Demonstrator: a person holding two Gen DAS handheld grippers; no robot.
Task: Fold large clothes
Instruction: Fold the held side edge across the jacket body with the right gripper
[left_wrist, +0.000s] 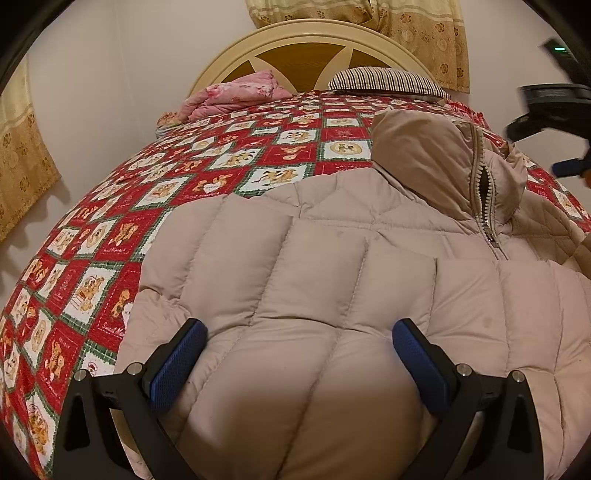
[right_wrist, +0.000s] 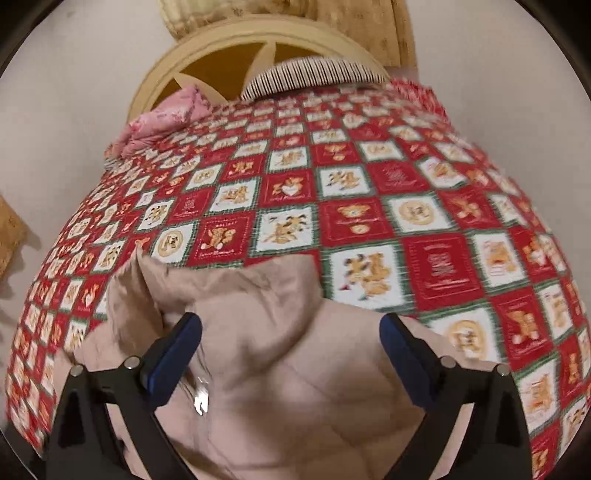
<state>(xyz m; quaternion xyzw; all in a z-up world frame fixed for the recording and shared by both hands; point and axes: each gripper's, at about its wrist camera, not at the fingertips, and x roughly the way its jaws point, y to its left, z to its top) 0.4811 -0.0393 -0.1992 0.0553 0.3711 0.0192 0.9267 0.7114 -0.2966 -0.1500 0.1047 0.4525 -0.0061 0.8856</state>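
While the beige puffer jacket is lying mostly spread on the bed, barely folded, I am hovering my left claw and right claw over it, both gaping and gripping nothing.

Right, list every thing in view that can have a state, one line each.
Puffer jacket: spread flat on the bedspread, not yet folded.
Jacket zipper: open at the collar.
Jacket hood: crumpled, lying on the bedspread.
Left gripper: open, over the jacket body.
Right gripper: open, over the hood.
Bedspread: laid smooth over the bed.
Pink quilt: bundled by the headboard.
Striped pillow: lying against the headboard.
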